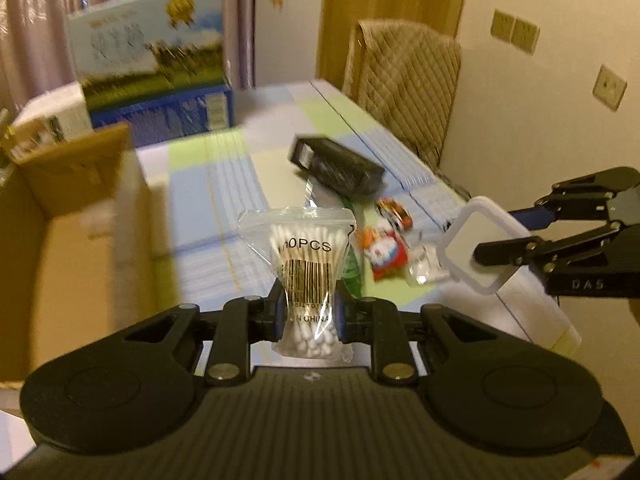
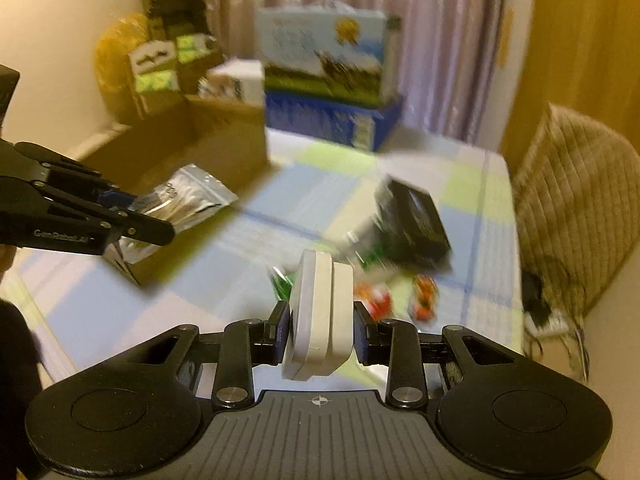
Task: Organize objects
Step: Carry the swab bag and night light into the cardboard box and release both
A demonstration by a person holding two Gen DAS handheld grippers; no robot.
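Observation:
My left gripper is shut on a clear bag of cotton swabs, held upright above the table; the right wrist view shows that bag from the side. My right gripper is shut on a white square case, held on edge above the table. From the left wrist view that case shows a mirror face at the right. A black box lies on the checked tablecloth, with a green packet, a red cartoon packet and a small toy car beside it.
An open cardboard box stands at the table's left. A blue and white printed carton stands at the far end. A quilted chair sits against the right wall. Bags and small boxes crowd the far left corner.

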